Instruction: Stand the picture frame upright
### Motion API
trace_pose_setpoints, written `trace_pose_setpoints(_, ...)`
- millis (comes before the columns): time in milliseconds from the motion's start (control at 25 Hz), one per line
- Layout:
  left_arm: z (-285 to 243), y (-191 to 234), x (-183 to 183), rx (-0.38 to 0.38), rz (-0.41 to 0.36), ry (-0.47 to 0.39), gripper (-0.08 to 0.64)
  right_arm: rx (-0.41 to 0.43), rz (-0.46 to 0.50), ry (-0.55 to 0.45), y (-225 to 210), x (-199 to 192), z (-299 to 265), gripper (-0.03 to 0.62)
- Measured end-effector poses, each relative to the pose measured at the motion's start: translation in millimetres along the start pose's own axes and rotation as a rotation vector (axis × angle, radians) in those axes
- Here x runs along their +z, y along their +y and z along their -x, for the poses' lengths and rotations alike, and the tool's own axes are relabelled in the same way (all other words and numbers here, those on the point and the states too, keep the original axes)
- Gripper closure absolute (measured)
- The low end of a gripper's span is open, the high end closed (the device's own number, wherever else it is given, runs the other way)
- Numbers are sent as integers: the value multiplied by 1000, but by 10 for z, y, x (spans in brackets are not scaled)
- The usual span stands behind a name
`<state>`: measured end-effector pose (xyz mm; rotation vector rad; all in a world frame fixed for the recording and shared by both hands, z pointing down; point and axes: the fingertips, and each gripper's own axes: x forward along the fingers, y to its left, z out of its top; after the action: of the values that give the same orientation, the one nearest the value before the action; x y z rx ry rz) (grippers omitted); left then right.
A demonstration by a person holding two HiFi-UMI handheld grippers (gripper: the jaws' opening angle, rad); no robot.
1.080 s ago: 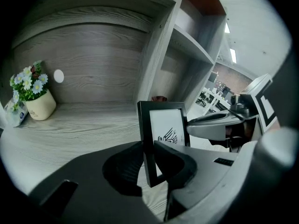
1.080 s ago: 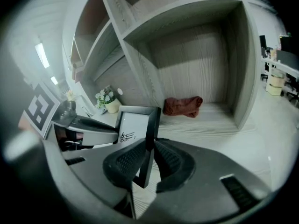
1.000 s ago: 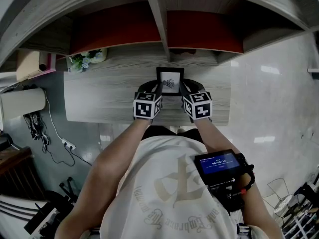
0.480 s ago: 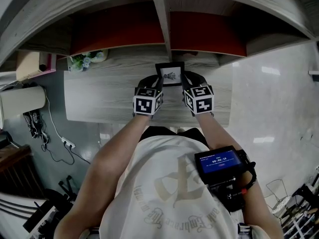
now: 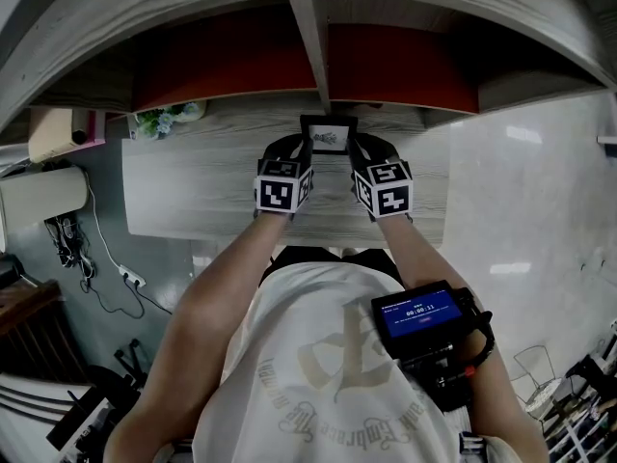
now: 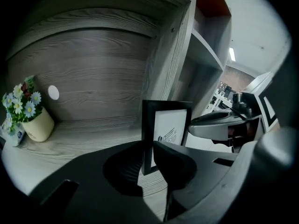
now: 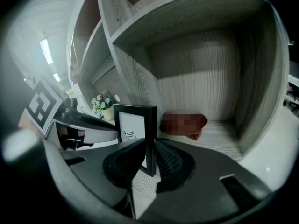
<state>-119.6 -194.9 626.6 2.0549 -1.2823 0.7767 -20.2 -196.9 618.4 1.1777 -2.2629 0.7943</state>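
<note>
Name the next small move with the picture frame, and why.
Likely ease the right gripper open as a test. The picture frame looks upright on the desk, one side edge clamped by each gripper; the jaws of the left gripper have just been closing on its edge, so it can steady the frame. Any rear stand is hidden.

A pot of flowers (image 6: 38, 126) is set at the left end of a wood-grain desk (image 5: 193, 196), near the back wall. Above it, a shelf (image 5: 310, 37) with red panels (image 5: 222, 61) is mounted. A cable (image 5: 106, 254) is trailed across the floor left of the desk.
</note>
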Motion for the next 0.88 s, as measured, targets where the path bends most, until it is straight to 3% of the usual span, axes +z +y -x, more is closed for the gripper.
trace_pose_setpoints(880, -115, 56, 67, 10, 28, 0, 483, 17, 8, -3, -70, 93, -84, 531)
